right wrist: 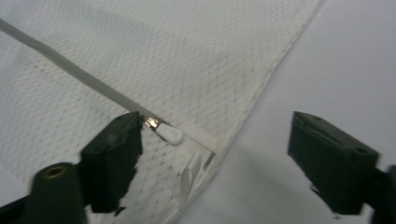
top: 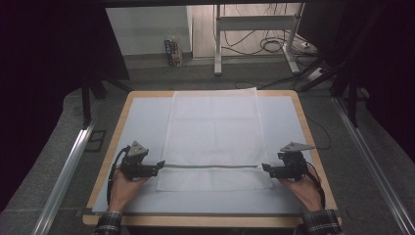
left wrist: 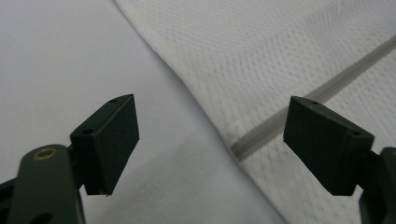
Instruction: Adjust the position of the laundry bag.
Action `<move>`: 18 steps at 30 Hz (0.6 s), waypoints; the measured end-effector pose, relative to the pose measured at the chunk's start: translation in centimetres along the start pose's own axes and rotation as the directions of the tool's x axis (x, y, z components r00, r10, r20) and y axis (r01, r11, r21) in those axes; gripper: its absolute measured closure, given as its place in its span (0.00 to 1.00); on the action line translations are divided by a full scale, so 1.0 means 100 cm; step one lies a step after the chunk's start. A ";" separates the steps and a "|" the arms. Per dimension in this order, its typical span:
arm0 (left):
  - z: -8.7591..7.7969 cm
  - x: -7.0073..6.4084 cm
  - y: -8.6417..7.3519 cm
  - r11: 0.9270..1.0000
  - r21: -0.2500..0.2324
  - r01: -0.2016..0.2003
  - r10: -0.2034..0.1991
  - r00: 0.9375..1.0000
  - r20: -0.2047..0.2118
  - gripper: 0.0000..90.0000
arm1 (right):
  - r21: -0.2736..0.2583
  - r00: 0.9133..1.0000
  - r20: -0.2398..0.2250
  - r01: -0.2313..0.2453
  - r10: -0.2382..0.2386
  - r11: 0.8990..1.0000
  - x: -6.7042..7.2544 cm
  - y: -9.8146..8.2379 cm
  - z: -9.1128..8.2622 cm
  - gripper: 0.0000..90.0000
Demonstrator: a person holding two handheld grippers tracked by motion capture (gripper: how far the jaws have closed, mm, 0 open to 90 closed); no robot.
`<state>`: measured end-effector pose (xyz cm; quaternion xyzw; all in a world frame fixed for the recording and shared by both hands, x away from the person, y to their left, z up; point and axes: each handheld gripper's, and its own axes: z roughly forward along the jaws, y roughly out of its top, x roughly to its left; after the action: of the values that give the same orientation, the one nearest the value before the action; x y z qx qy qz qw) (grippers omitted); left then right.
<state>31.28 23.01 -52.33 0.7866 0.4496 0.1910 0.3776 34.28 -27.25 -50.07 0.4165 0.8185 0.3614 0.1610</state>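
Grippers [top: 160,165] [top: 265,168] flank zipped mesh bag [top: 214,137] — apart.

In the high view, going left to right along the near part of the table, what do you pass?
Left gripper → mesh laundry bag, crossed by its grey zipper → right gripper, all resting on the table.

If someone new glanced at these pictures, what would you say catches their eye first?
Most striking is the white mesh laundry bag spread flat down the middle of the table, with a grey zipper running across its near end. A hand-held gripper waits at each end of that zipper, the left hand-held gripper and the right hand-held gripper, jaws open. By the right one sits the white zipper pull.
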 end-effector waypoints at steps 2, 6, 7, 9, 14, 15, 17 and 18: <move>0.004 0.001 0.003 1.000 0.003 -0.004 0.004 1.000 0.002 0.24 | 0.004 1.000 0.013 0.009 -0.009 1.000 -0.001 0.003 0.001 0.28; 0.011 0.004 0.008 1.000 0.014 -0.010 0.010 1.000 -0.004 0.28 | 0.009 1.000 0.021 0.000 -0.001 1.000 -0.006 0.008 0.005 0.33; 0.014 0.006 0.010 1.000 0.016 -0.006 0.006 1.000 0.000 0.29 | 0.008 1.000 0.023 -0.001 0.001 1.000 -0.007 0.009 0.006 0.35; 0.017 0.008 0.012 1.000 0.012 0.006 -0.006 1.000 0.005 0.33 | -0.002 1.000 0.030 0.004 -0.004 1.000 -0.009 0.013 0.008 0.42; 0.026 0.012 0.017 1.000 0.020 0.020 -0.020 1.000 0.003 0.45 | -0.009 0.998 0.060 -0.001 0.001 1.000 -0.015 0.019 0.020 0.58; 0.029 0.013 0.018 1.000 0.021 0.023 -0.023 1.000 0.003 0.46 | -0.002 0.998 0.070 0.006 -0.006 1.000 -0.017 0.020 0.022 0.62; 0.034 0.014 0.019 0.999 0.033 0.030 -0.030 1.000 -0.010 0.52 | 0.016 0.997 0.081 0.013 -0.014 1.000 -0.019 0.023 0.028 0.67; 0.035 0.015 0.020 0.999 0.036 0.033 -0.033 0.999 -0.012 0.55 | 0.020 0.996 0.083 0.011 -0.013 1.000 -0.020 0.025 0.031 0.70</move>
<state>35.42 22.17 -53.15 0.7845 0.4682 0.1813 0.3639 38.67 -26.47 -50.45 0.4279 0.8170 0.3348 0.1930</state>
